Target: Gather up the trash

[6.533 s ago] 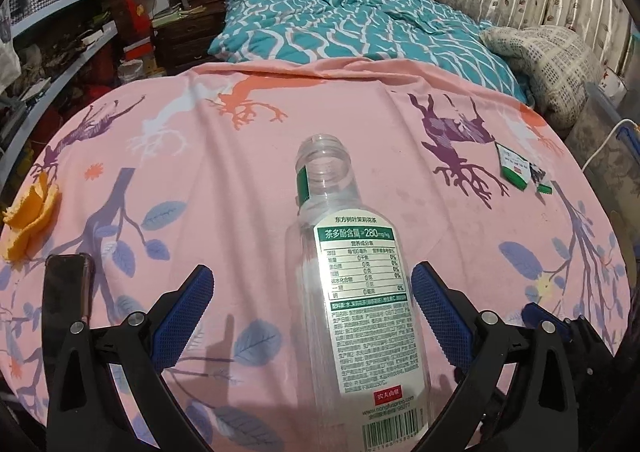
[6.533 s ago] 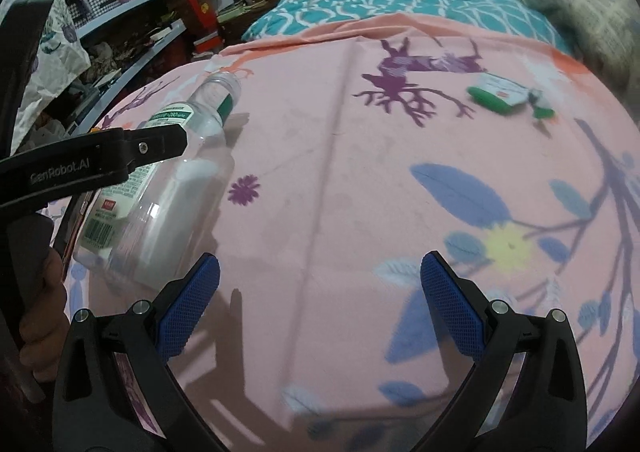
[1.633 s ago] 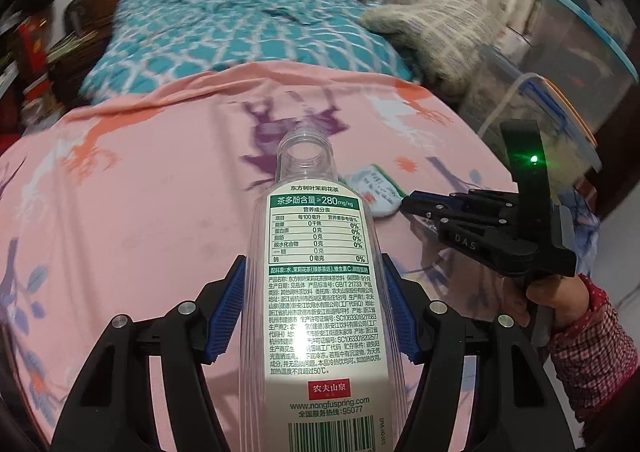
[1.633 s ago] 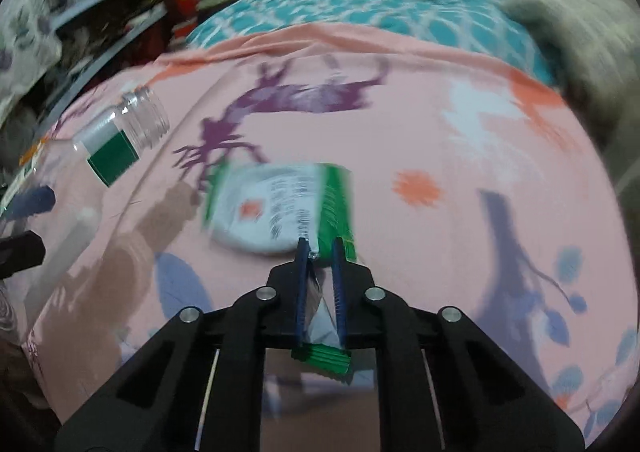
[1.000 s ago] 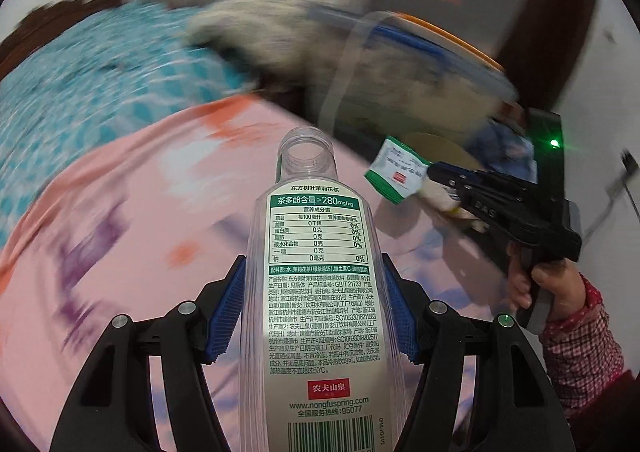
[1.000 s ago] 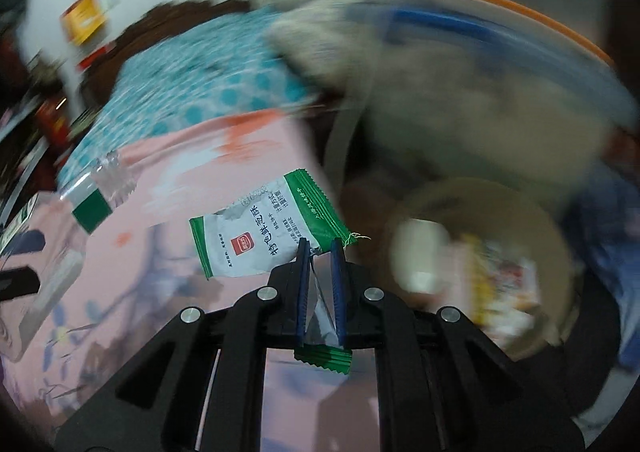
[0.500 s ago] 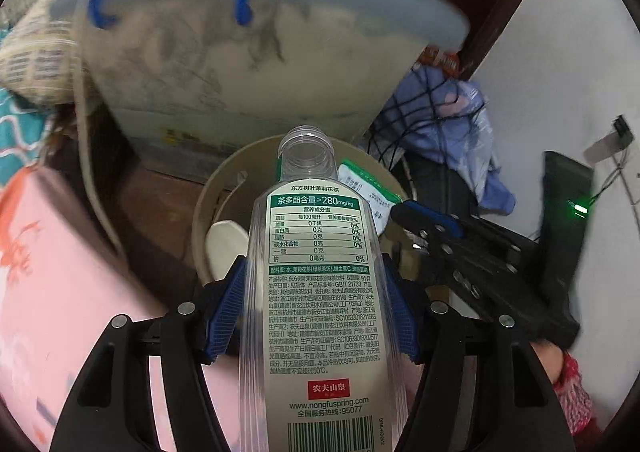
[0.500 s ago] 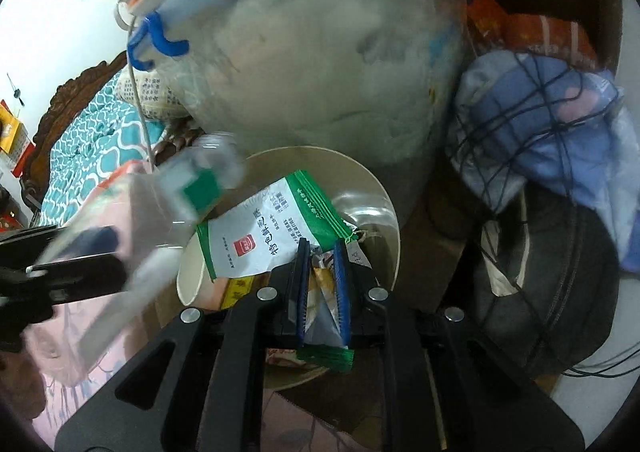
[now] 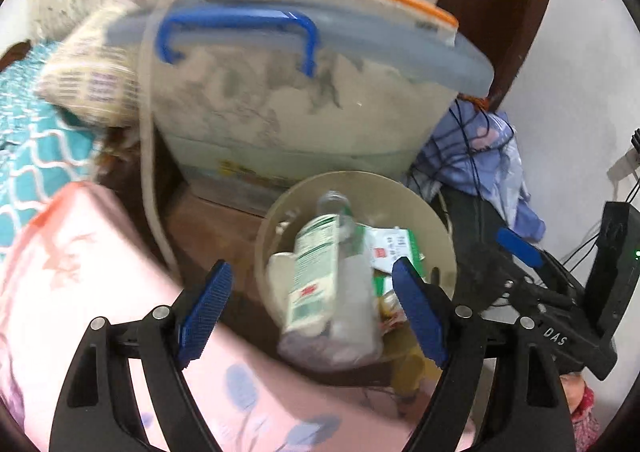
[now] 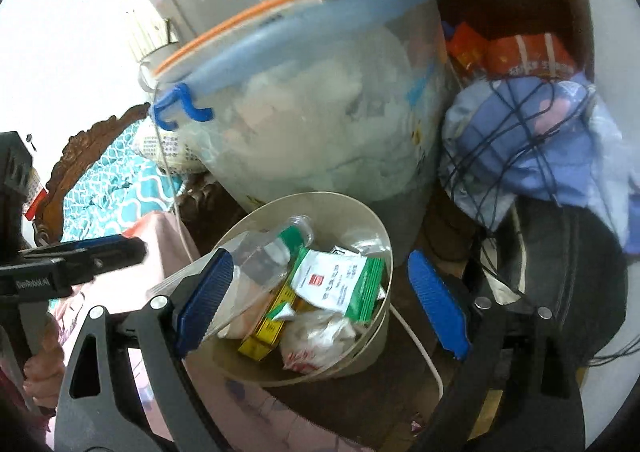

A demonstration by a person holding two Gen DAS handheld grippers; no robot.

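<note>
Drop step; both my grippers, left gripper (image 9: 308, 306) and right gripper (image 10: 320, 298), have just sprung wide with nothing between; bottle (image 9: 324, 272) and wrapper (image 10: 340, 284) look landed in the bin (image 10: 384, 248), though it's blurry; next I go hunting for more trash.

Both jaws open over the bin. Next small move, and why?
Probably pull both grippers back from the bin toward the bed for more trash. The bottle and green-white wrapper already sit in it, and the left gripper and right gripper, whose jaws have just been opening, hold nothing.
</note>
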